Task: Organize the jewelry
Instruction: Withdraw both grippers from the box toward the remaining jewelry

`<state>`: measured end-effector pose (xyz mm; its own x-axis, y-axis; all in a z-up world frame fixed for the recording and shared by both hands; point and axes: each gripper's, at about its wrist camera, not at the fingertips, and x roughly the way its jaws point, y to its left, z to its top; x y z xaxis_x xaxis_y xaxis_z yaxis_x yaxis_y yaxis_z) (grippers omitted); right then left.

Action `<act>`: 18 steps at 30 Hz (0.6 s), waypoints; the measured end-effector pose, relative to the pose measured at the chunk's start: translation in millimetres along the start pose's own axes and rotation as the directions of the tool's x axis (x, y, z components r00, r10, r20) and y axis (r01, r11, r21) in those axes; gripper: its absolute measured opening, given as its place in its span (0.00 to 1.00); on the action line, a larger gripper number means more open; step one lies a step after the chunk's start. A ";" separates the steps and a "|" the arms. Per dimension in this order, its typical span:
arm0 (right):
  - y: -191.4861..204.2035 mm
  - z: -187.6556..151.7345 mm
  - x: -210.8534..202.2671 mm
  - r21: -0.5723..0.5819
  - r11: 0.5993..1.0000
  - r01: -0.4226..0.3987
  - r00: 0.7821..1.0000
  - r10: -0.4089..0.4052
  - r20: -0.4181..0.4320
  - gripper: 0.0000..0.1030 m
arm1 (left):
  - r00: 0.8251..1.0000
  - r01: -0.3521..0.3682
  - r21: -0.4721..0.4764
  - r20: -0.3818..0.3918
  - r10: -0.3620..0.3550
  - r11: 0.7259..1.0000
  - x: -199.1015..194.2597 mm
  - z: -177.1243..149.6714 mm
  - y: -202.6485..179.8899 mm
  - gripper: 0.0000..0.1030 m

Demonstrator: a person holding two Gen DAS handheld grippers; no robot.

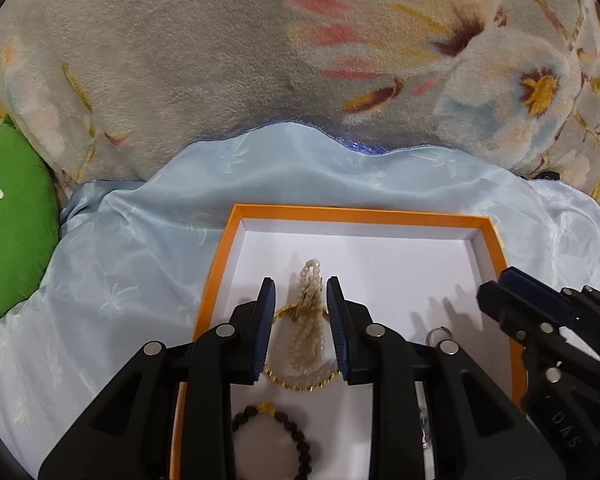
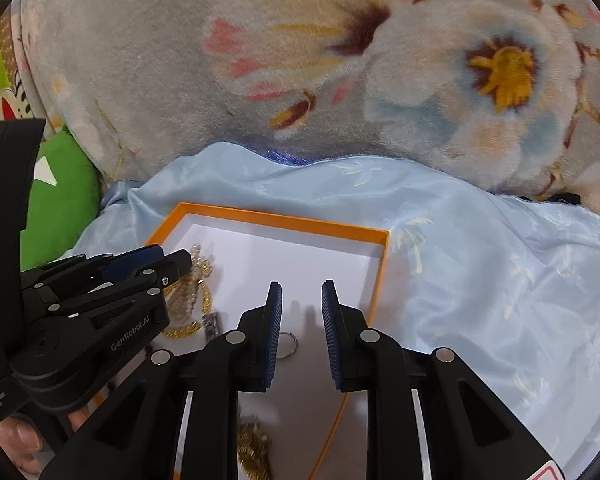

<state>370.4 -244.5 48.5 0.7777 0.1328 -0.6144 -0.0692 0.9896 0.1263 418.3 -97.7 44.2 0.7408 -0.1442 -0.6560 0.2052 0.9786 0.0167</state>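
Inside the orange box point(image 1: 236, 216), a pearl strand point(image 1: 310, 312) lies bunched over a gold chain point(image 1: 300, 386), long axis running away from the camera. Left gripper point(image 1: 300, 320) straddles it, jaws narrowly parted, nothing pinched. Right gripper point(image 2: 300, 320) likewise empty, beside a ring point(image 2: 288, 344). Light, limp, slippery, I judge; pinch mid-bunch.

A pale blue satin sheet point(image 1: 148, 240) covers the bed. Behind it lies a grey floral plush blanket point(image 1: 172, 60). A green cushion point(image 1: 12, 240) sits at the left.
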 end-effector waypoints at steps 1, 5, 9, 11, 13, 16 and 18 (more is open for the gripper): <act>-0.3 -3.5 -10.2 0.004 1.000 -0.003 1.000 0.003 0.003 0.20 | 1.000 -0.002 0.002 0.004 0.002 1.000 -6.7 -2.4 0.8 0.25; 0.6 -24.6 -55.8 0.001 1.000 -0.002 1.000 0.002 0.009 0.20 | 1.000 0.007 0.010 0.004 -0.007 1.000 -46.0 -20.6 6.6 0.25; -0.2 -56.9 -106.1 0.011 1.000 -0.003 1.000 0.003 0.004 0.20 | 1.000 0.000 0.033 0.008 -0.001 0.999 -94.5 -52.1 14.6 0.25; -0.1 -80.8 -134.9 0.021 1.000 -0.004 1.000 0.004 -0.006 0.21 | 1.000 0.001 0.033 0.002 -0.001 0.999 -118.4 -73.1 20.9 0.27; 1.4 -104.0 -158.0 0.027 1.000 -0.003 1.000 0.004 -0.019 0.21 | 1.000 0.002 0.039 -0.006 -0.002 0.999 -138.9 -94.9 25.4 0.31; 6.0 -141.6 -188.9 0.035 0.999 -0.008 0.999 0.010 -0.046 0.21 | 0.999 0.024 0.040 -0.039 -0.022 0.999 -168.8 -133.2 31.1 0.33; 12.9 -166.4 -205.3 0.033 0.999 -0.010 0.998 0.012 -0.065 0.21 | 0.997 0.041 0.039 -0.060 -0.038 0.998 -187.5 -158.0 32.9 0.33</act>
<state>105.9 -249.7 46.7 0.7344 0.1485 -0.6623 -0.0566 0.9858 0.1582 185.1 -15.2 48.6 0.6930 -0.1726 -0.6999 0.2597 0.9655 0.0190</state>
